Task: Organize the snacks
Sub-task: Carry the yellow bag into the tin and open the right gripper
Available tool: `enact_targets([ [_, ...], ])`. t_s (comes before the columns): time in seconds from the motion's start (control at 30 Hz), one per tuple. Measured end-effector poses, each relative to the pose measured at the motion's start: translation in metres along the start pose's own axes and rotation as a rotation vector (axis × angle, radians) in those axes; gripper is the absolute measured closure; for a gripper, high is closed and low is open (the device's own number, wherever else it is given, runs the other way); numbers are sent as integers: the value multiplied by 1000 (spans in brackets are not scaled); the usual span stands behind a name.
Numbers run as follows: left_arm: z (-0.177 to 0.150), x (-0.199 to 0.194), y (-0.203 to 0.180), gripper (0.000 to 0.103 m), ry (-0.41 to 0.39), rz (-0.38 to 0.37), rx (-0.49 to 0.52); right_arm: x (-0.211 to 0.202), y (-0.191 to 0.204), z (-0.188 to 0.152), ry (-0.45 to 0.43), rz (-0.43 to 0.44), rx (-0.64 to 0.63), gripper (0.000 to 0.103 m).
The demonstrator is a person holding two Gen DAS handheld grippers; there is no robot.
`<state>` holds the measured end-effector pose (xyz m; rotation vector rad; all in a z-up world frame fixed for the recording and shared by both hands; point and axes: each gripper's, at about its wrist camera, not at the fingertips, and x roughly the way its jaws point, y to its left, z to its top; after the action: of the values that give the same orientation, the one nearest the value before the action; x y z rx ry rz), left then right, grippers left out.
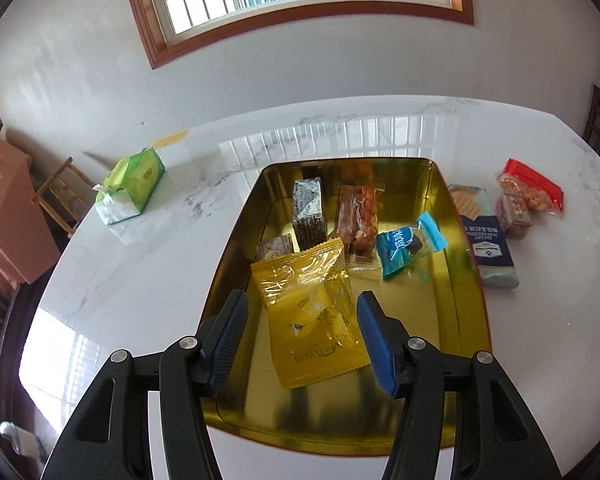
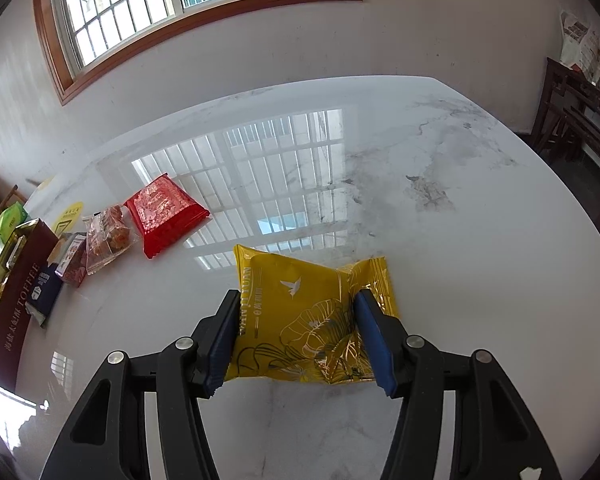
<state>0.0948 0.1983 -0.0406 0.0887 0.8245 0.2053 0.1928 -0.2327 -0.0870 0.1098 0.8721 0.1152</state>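
A gold tin (image 1: pixel 456 280) sits on the white marble table and holds several snacks: a yellow packet (image 1: pixel 312 312), a blue one (image 1: pixel 404 246), a brown one (image 1: pixel 358 216) and a grey one (image 1: pixel 309 212). My left gripper (image 1: pixel 302 316) is open above the yellow packet in the tin, fingers apart on either side of it. My right gripper (image 2: pixel 296 316) is closed onto a second yellow packet (image 2: pixel 300 308) that lies on the table; both pads touch its sides and the right edge is crumpled. The tin's dark red side (image 2: pixel 16 304) shows far left.
To the right of the tin lie a dark blue packet (image 1: pixel 488 248), a clear nut bag (image 1: pixel 512 204) and a red packet (image 1: pixel 536 184); they also show in the right wrist view (image 2: pixel 164 208). A green tissue pack (image 1: pixel 132 184) is at the back left. Dark chairs (image 2: pixel 580 120) stand at the right.
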Motion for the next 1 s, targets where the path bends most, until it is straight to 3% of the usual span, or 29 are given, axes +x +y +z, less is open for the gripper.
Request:
enact_targets([
  [0.23,-7,-13,11,45,-39,10,-45,-15,11,-12,-26,24,-9,49],
  [0.5,-14,-17,33,45,-77,42,-82,-34,53,-13,-50,99,-73,49],
  [0.73,-27,-15,62,45,-144,83,-151,-69,115,4,-112,218,-169,49],
  [0.87,-39,-18,99,45,-232,103,-281,-84,164,7,-133,301,-258,49],
  [1.0,-46,-7,127,45,-235,152,-348,-88,217,5,-131,376,-362,49],
])
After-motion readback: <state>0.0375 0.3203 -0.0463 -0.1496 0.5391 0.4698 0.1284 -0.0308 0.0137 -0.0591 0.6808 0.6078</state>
